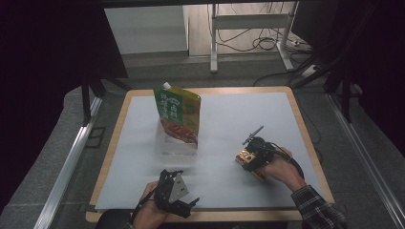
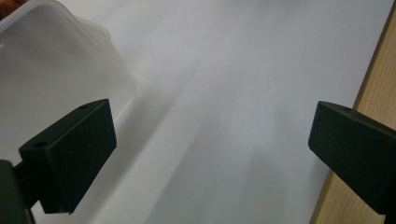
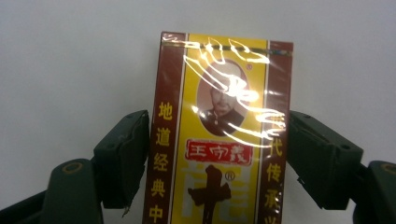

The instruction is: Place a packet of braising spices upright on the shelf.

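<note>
Right gripper (image 3: 217, 163) clamped on glossy yellow-and-maroon cellophane-wrapped rectangular packet (image 3: 219, 135), pads pressing both long edges; held above white table sheet (image 1: 229, 143), right of green standing pouch (image 1: 177, 114).

Wooden-edged table (image 1: 305, 138) under a white sheet (image 1: 239, 143), grey floor (image 1: 43, 157), white desk frame (image 1: 248, 28), tangled cables (image 1: 258, 40) behind.

A lab-style recording room, not a home. A wooden bench (image 1: 305, 138) covered by a white sheet (image 1: 239, 124) stands between black curtains (image 1: 43, 57). Behind it are a metal desk frame (image 1: 248, 24), loose cables (image 1: 258, 40) on the floor, and grey carpet (image 1: 43, 152) with metal rails (image 1: 67, 167).
</note>
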Tool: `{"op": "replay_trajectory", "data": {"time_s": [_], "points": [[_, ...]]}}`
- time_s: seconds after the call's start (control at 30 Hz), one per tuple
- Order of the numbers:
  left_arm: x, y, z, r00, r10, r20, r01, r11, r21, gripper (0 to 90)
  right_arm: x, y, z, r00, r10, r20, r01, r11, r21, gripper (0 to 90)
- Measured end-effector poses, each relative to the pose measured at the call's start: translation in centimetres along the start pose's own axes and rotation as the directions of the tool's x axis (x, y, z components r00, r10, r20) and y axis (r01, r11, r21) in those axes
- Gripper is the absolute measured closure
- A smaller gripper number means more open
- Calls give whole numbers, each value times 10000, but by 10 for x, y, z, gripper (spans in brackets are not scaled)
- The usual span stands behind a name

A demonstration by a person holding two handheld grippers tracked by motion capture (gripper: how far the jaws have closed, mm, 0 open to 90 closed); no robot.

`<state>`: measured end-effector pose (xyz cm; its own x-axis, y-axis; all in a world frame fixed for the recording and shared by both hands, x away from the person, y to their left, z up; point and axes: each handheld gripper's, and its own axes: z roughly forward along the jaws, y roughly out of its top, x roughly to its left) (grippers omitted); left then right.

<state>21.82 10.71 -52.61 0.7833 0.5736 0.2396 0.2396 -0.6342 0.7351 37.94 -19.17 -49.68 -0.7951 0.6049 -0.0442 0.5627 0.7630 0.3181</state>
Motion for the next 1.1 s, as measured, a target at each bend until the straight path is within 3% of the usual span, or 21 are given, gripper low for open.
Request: {"op": "replay_trajectory", "data": {"time_s": [0.33, 0.5, 0.83, 1.1], "points": [[0, 0, 0, 10000, 36, 24, -36, 10000, 2, 9, -1, 17, 7, 10000, -72, 0, 72, 9957, 924, 293], [0, 0, 0, 10000, 24, 13, -24, 10000, -4, 9, 2, 17, 5, 9999, -104, 85, 96, 9955, 945, 313], [0, 0, -1, 10000, 64, -59, -64, 10000, 5, 10, -2, 11, -13, 10000, 36, 80, -31, 9987, -514, 315], [0, 0, -1, 10000, 17, -70, -17, 10000, -31, 10, -1, 8, -23, 10000, 80, -26, -84, 9841, -1776, 316]]}}
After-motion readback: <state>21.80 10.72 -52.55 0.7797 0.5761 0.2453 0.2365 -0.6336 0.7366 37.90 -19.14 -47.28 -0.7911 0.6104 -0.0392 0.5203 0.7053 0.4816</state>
